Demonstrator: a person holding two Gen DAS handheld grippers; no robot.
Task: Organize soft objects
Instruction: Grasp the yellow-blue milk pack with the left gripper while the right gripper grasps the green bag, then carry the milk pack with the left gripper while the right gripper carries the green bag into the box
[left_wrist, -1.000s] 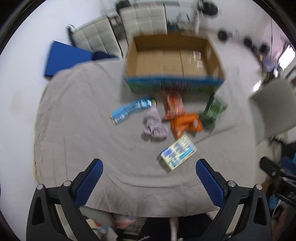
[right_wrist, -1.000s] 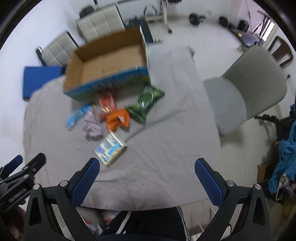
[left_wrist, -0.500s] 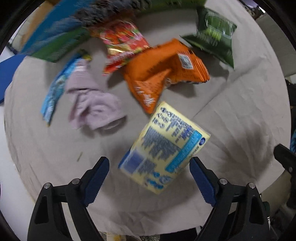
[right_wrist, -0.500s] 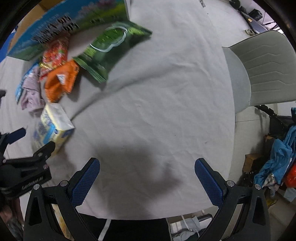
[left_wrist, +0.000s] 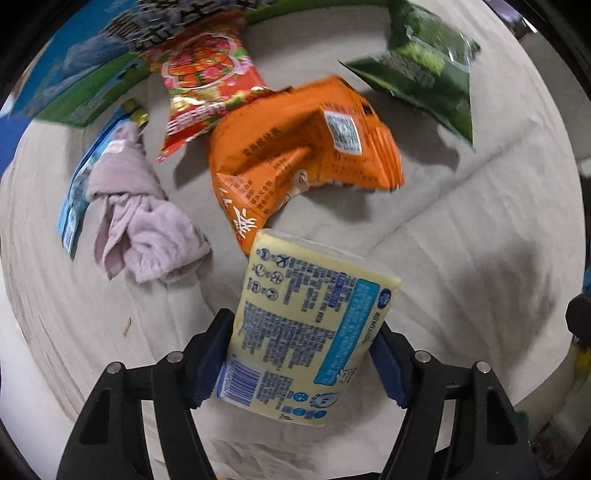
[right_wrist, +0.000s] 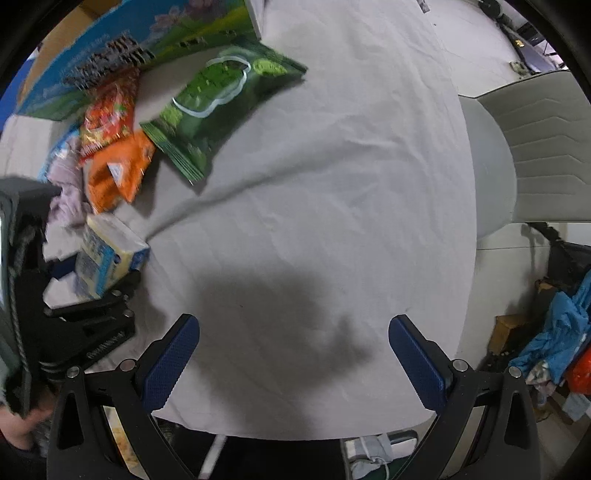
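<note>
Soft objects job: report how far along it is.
Done: nothing visibly sorted yet. In hand: the left hand-held gripper is closed on the yellow pack; the right hand-held gripper is open and holds nothing. Left: the orange bag, red bag, green bag, purple cloth and blue packet all lie on the sheet by the box.

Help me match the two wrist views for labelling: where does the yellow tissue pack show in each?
Left wrist: the tissue pack sits low at centre, clamped between the left gripper pads.
Right wrist: the same pack is at the left edge, midway down, held by the other gripper; the right gripper is open over bare cloth.
Shared landmark: the orange bag, just beyond the pack in both.
</note>
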